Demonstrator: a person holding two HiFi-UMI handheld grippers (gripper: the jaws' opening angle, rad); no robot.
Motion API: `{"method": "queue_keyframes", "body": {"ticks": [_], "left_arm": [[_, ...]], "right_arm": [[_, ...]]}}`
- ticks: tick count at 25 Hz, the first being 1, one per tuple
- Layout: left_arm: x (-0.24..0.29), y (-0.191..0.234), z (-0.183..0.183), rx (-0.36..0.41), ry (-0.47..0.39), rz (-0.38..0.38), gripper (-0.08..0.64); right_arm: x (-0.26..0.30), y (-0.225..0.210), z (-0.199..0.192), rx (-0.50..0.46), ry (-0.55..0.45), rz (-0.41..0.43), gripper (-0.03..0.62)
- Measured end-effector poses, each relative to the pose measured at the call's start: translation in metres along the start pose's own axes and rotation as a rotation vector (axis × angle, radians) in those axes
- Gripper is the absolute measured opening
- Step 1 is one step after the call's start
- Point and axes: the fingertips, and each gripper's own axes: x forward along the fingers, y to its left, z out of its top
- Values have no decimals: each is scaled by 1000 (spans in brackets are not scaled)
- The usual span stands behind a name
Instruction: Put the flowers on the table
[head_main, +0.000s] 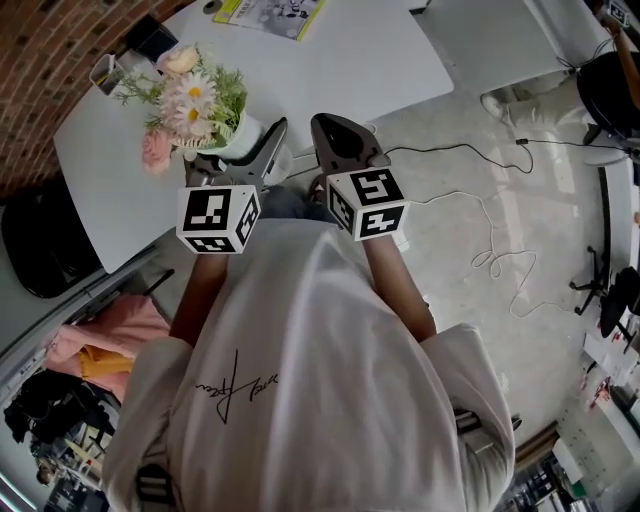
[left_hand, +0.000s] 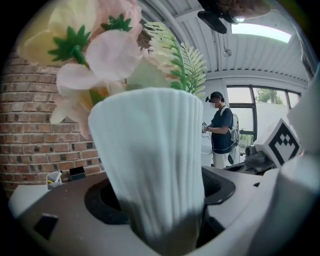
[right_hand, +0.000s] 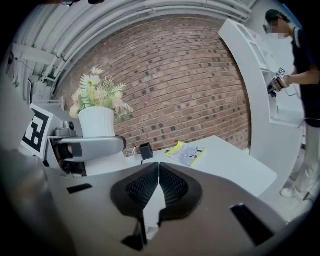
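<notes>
My left gripper (head_main: 245, 150) is shut on a white ribbed vase (left_hand: 150, 165) that holds pink, cream and white flowers with green fern (head_main: 190, 100). The vase (head_main: 240, 135) hangs over the near edge of the white table (head_main: 330, 70); whether it touches the top I cannot tell. In the right gripper view the same vase (right_hand: 96, 122) shows at the left, clamped in the left gripper's jaws. My right gripper (head_main: 340, 140) sits just right of the vase, jaws together with nothing between them (right_hand: 158, 172).
A yellow-edged booklet (head_main: 268, 15) lies at the table's far side, and small dark and clear holders (head_main: 125, 60) stand by the brick wall. Cables (head_main: 490, 240) trail over the floor to the right. A person (right_hand: 295, 75) stands near a white shelf unit.
</notes>
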Motion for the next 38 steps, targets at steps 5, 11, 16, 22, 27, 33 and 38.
{"method": "queue_keyframes", "body": {"ticks": [5,11,16,22,27,33,38], "left_arm": [[13,3,17,38,-33,32,405],[27,18,22,40,-35,65,405],[41,39,19,21,-32,100,405],[59,63,24,11,-34,126,405],[78,80,38,30,-50,126,405],[113,87,55,53,-67,90,405],[143,85,69,64,-73,55,405]], "right_arm": [[5,-8,5,-13,-16,21,26],[16,-15,11,-14,-19,29,26],[28,-27,11,-21,0,23,26],[46,-38,16,-26,19,23,26],[62,-46,14,-10,39,10,26],[76,-58,15,16,53,-15,25],[84,-69,22,30,56,-29,26]]}}
